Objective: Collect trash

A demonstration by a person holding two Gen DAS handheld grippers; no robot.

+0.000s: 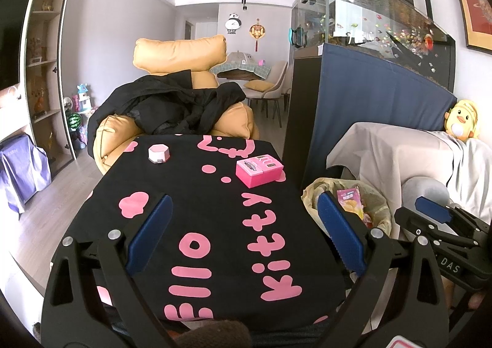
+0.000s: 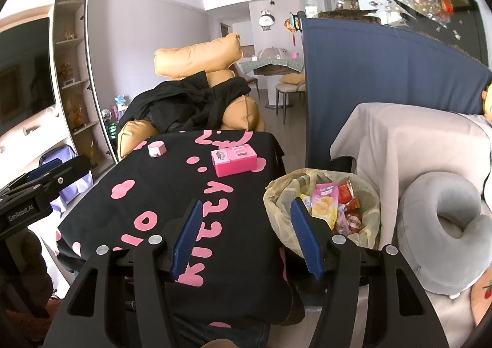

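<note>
Living room, daylight. A long fish tank (image 1: 375,25) on a dark cabinet runs down the right side, with a blue cloth (image 1: 369,108) hung over its front. Shelving (image 1: 43,65) lines the left wall. Behind the desk sits a tan armchair (image 1: 181,56) with a black coat (image 1: 172,108) dumped across it. To your right, a sofa under a pale sheet (image 2: 409,145), a grey neck pillow (image 2: 446,231) lying on it.

The desk (image 1: 215,219) in front of you is covered by a black cloth printed with pink lettering and blobs. Two things sit on it at the far end, well apart: a pink box (image 1: 259,170) near the right edge and a small pale hexagonal box (image 1: 159,153) further left.

Just beside the desk's right edge, between it and the sofa, stands the trash bin (image 2: 276,194), lined with a yellowish bag. The trash (image 2: 326,203) is in there: a pink-and-yellow snack packet on top, red wrappers (image 2: 349,191) beside and below it.

Your left tongs (image 1: 246,234) hang over the near half of the desk, blue pads spread wide, nothing between them but cloth. Your right tongs (image 2: 246,237) sit at the desk's right edge, likewise released and empty; the right pad overlaps the bin's rim in view, but you cannot tell whether it touches.
</note>
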